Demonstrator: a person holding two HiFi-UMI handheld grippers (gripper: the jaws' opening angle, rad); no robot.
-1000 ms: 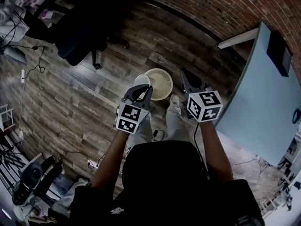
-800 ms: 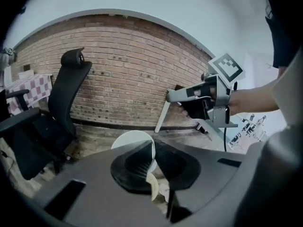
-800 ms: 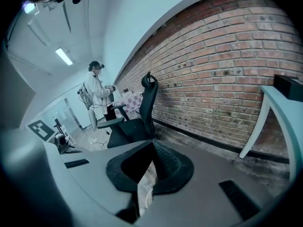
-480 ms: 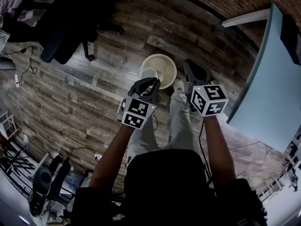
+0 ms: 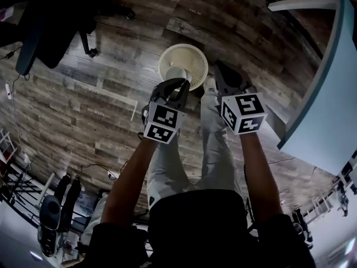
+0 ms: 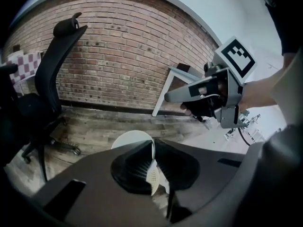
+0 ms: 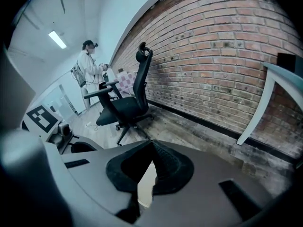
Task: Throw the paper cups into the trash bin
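In the head view my left gripper (image 5: 179, 84) is shut on the rim of a white paper cup (image 5: 176, 73). The cup hangs over the mouth of the round cream mesh trash bin (image 5: 192, 54) on the wooden floor. The left gripper view shows the cup (image 6: 131, 138) pinched between the jaws of the left gripper (image 6: 154, 144), with the bin's mesh (image 6: 152, 176) showing below them. My right gripper (image 5: 219, 67) is beside the bin's right edge. In its own view the right gripper (image 7: 151, 144) has its tips together and nothing is held.
A black office chair (image 5: 50, 21) stands at the far left on the floor. A light blue table (image 5: 329, 94) with white legs (image 6: 165, 93) runs along the right by the brick wall (image 7: 227, 46). A person in white (image 7: 90, 72) stands far off. Cables and gear (image 5: 56, 205) lie at the near left.
Both grippers have come down towards the bin. The cup, which was beside the bin's left rim, now hangs over its opening. The left jaws still hold the cup.
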